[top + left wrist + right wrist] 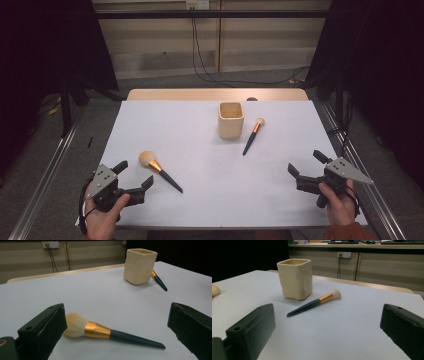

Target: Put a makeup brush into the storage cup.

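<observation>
A cream square cup point(231, 120) point(139, 266) point(295, 278) stands upright near the table's far middle. A small makeup brush point(253, 135) point(158, 280) point(313, 303) lies just right of it. A larger brush point(160, 171) point(100, 331) with a fluffy head, gold collar and dark handle lies at the front left. My left gripper point(135, 173) point(115, 332) is open at the front left corner, just short of that brush. At the front right my right gripper point(306, 163) point(327, 335) is open, empty, facing the small brush from a distance.
A white sheet point(210, 165) covers the table, whose wooden edge point(217, 94) shows at the back. Metal rails point(45, 175) run along both sides of the table. Cables point(210, 70) trail on the floor behind.
</observation>
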A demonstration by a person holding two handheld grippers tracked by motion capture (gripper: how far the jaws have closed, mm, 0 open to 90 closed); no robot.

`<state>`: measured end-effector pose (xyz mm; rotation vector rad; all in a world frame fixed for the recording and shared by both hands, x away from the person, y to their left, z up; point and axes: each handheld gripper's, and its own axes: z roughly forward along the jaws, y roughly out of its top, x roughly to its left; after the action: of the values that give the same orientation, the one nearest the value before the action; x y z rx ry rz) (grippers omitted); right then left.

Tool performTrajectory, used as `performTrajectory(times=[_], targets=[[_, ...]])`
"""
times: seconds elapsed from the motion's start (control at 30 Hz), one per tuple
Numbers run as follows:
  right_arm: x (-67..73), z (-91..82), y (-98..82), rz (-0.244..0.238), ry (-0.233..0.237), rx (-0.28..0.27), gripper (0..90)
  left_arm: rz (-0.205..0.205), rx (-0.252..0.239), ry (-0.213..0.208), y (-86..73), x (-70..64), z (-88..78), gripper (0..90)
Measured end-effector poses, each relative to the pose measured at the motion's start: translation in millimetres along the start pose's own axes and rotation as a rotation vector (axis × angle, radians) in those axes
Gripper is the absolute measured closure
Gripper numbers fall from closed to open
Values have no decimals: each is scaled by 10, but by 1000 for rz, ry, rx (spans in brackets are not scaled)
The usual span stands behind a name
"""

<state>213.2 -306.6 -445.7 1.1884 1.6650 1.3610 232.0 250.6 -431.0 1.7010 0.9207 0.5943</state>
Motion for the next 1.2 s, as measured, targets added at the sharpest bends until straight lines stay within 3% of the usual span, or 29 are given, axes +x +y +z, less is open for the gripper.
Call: performTrajectory(times=[0.5,0.73,1.2], targets=[[0,-2,-12,-3,8,-2,0,-8,-6,0,14,6,23,24],[17,-8,-14,-15,10,6,0,-6,-14,-20,34,3,16,30],[22,13,-15,-24,19,8,0,3,-22,-6,143,63,111,35]])
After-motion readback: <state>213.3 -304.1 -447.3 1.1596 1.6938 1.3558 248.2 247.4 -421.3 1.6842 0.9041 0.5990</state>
